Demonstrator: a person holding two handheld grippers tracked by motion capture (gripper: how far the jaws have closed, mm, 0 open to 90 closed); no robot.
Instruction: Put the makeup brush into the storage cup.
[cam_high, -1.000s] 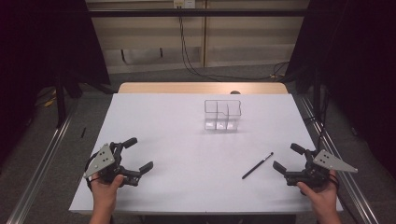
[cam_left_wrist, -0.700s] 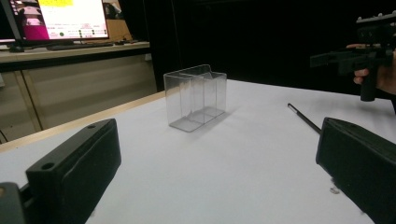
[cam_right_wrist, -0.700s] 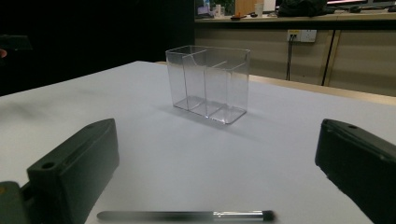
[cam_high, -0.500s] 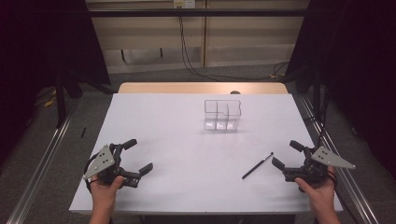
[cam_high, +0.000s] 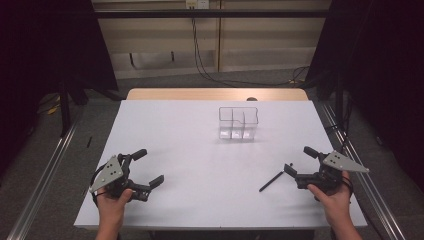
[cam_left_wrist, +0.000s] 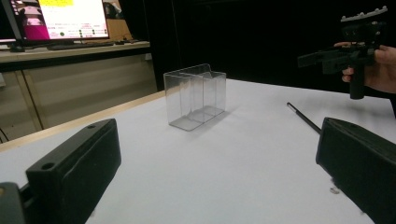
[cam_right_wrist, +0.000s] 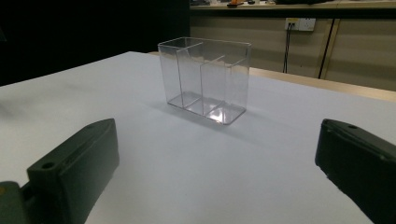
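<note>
My left gripper (cam_high: 149, 167) sits nearest me at the near left of the white table (cam_high: 175, 135), jaws spread wide apart with nothing between them. My right gripper (cam_high: 299, 161) is at the near right, its jaws also wide apart and empty; from the left gripper view I see it (cam_left_wrist: 322, 56) held up off the table in my right hand (cam_left_wrist: 380, 70). Just beside the right gripper's nearer jaw tip lies a thin black pen (cam_high: 271, 181), flat on the table and slanting toward me and to the left; whether the jaw touches its far end I cannot tell. Farther off, past the table's middle, stands a clear plastic organizer (cam_high: 238, 122), upright, split into compartments, all empty (cam_right_wrist: 205, 79). Both grippers are well apart from it.
</note>
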